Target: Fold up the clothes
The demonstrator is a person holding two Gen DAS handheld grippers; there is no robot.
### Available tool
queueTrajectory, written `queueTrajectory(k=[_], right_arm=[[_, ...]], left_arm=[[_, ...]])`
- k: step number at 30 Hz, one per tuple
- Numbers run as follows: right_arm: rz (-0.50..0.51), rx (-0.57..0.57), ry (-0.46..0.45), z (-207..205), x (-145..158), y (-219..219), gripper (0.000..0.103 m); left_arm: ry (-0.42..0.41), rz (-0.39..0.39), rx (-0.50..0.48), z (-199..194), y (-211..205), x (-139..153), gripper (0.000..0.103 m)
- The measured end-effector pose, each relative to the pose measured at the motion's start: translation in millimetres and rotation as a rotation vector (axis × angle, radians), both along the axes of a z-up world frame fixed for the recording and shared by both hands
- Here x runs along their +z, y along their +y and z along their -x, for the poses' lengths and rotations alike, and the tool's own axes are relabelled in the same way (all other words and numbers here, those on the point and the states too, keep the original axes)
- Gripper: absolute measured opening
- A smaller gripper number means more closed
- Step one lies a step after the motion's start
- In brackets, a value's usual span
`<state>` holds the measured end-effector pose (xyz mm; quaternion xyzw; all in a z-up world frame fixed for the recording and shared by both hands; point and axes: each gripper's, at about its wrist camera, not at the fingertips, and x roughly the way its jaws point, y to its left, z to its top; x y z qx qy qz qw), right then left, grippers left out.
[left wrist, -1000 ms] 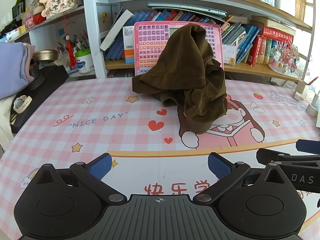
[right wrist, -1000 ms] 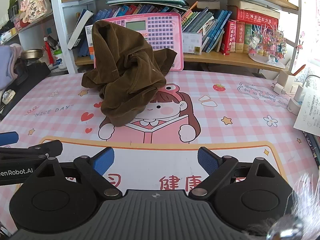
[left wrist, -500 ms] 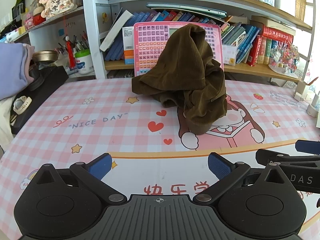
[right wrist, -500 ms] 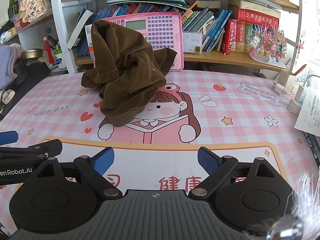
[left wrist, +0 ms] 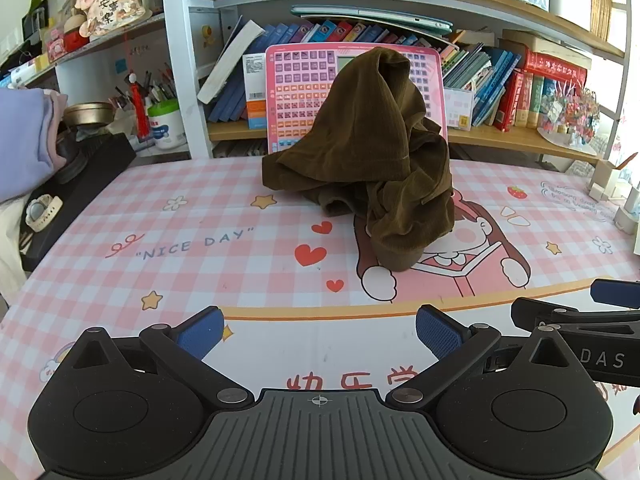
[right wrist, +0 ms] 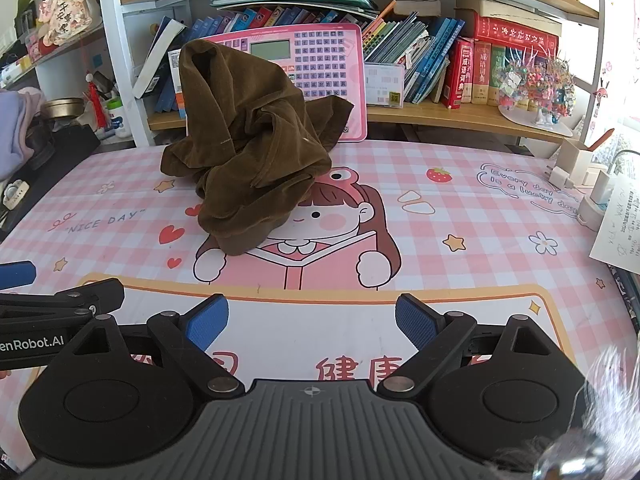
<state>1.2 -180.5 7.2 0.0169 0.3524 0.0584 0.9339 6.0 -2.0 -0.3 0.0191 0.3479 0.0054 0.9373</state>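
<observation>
Near the desk's front edge, the left gripper (left wrist: 319,330) and right gripper (right wrist: 311,320) hover side by side, jaws spread, holding nothing. Ahead, toward the back edge, the brown garment (left wrist: 370,152) sits heaped against a pink keyboard toy (right wrist: 320,60). No long axis shows. It lies right-of-centre for the left, left-of-centre for the right; neither is clearly nearer.

Bare counter (left wrist: 248,280) is lying open ahead of both claws up to the brown garment heap (left wrist: 372,160), which is leaning against the pink keyboard toy (right wrist: 320,60) behind it.
</observation>
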Motion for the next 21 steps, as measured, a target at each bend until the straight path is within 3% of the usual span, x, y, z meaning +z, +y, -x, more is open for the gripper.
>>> queueTrajectory(k=[21], right_arm=[[-0.002, -0.004, 0.009, -5.7, -3.3, -0.7, 0.091]], left_arm=[[0.013, -0.005, 0.002, -4.9, -1.2, -1.2, 0.103]])
